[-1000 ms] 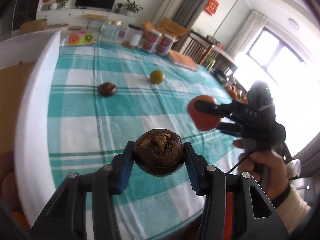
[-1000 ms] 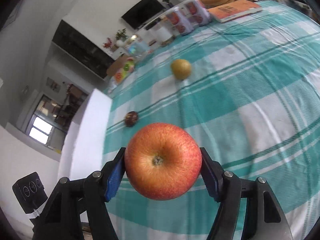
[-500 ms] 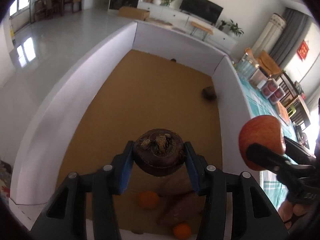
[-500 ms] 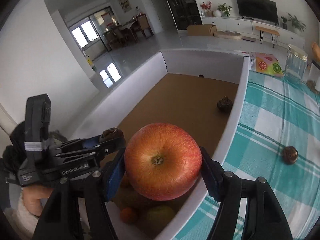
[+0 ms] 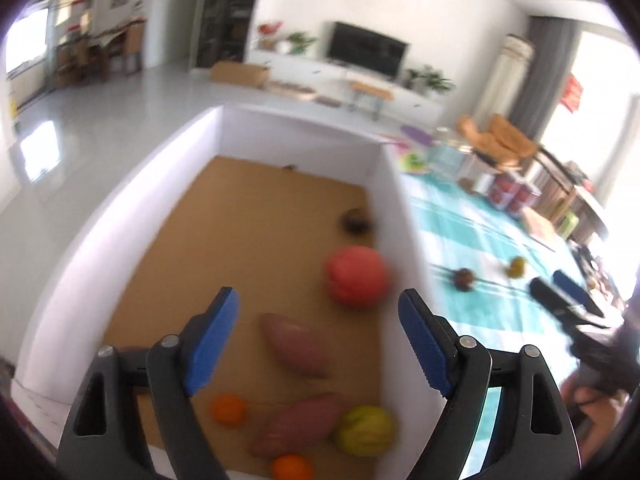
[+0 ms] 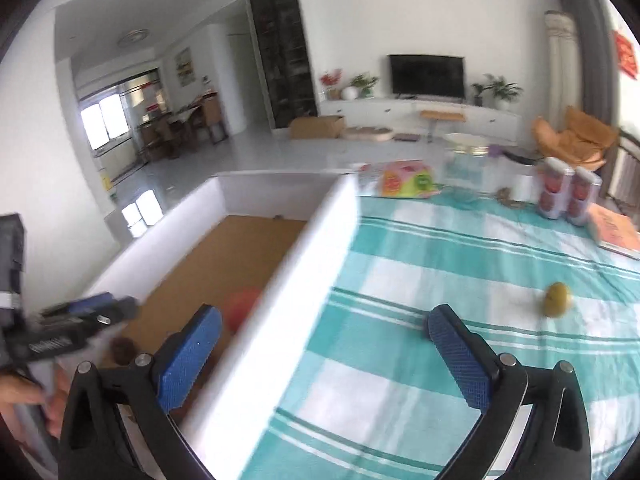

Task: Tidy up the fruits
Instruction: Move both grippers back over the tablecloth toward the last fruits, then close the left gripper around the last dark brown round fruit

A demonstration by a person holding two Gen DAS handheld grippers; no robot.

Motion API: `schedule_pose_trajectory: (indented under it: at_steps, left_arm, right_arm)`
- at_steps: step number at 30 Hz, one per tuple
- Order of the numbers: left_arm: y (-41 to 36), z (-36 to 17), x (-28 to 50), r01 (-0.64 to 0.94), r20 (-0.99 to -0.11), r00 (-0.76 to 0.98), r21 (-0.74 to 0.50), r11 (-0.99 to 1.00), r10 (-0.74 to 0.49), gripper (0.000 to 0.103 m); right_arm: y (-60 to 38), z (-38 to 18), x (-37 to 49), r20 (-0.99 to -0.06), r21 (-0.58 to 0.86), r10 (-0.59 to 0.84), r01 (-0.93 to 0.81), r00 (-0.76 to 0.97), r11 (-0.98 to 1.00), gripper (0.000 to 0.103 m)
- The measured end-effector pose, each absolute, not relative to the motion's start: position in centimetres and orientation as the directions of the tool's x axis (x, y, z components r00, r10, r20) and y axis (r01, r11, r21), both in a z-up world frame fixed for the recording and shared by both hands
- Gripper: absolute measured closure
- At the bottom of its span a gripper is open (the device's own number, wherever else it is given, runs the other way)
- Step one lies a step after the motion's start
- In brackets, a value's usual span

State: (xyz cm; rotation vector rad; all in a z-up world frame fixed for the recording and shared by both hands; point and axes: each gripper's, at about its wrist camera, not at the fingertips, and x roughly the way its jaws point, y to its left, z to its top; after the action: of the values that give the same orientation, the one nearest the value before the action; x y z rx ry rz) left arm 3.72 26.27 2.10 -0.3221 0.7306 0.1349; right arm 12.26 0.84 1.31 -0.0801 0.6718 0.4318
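Note:
My left gripper (image 5: 318,300) hangs over the white-walled box (image 5: 394,208), its jaws opening with nothing between them. A red apple (image 5: 356,276) lies blurred on the box's brown floor, also seen as the apple (image 6: 242,308) in the right wrist view. A dark brown fruit (image 6: 122,350) lies in the box under the left gripper (image 6: 92,312). My right gripper (image 6: 324,314) is above the box wall (image 6: 304,264), jaws opening and empty. A dark fruit (image 5: 464,279) and a yellow-green fruit (image 6: 557,299) rest on the checked tablecloth (image 6: 440,264).
In the box lie two sweet potatoes (image 5: 294,344), two oranges (image 5: 228,408), a yellow-green fruit (image 5: 366,430) and another dark fruit (image 5: 356,220). At the table's far end stand cans (image 6: 568,196), a jar (image 6: 466,164), a fruit-print pack (image 6: 404,180) and a book (image 6: 616,232).
Both grippers swung from the table to the box and opened. The apple left the right gripper and the dark fruit left the left gripper; both now lie in the box.

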Motion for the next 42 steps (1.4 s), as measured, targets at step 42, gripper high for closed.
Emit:
schedule_pose_trajectory:
  at_steps: [42]
  left_arm:
    - [4.3,-8.2,16.6,0.077,-0.798,0.590,-0.097,0.992,-0.124,0.016]
  right_arm:
    - [-20.2,-10.1,12.0,-0.793,0.087,0.005,0.106,0.609,0.991,0.000]
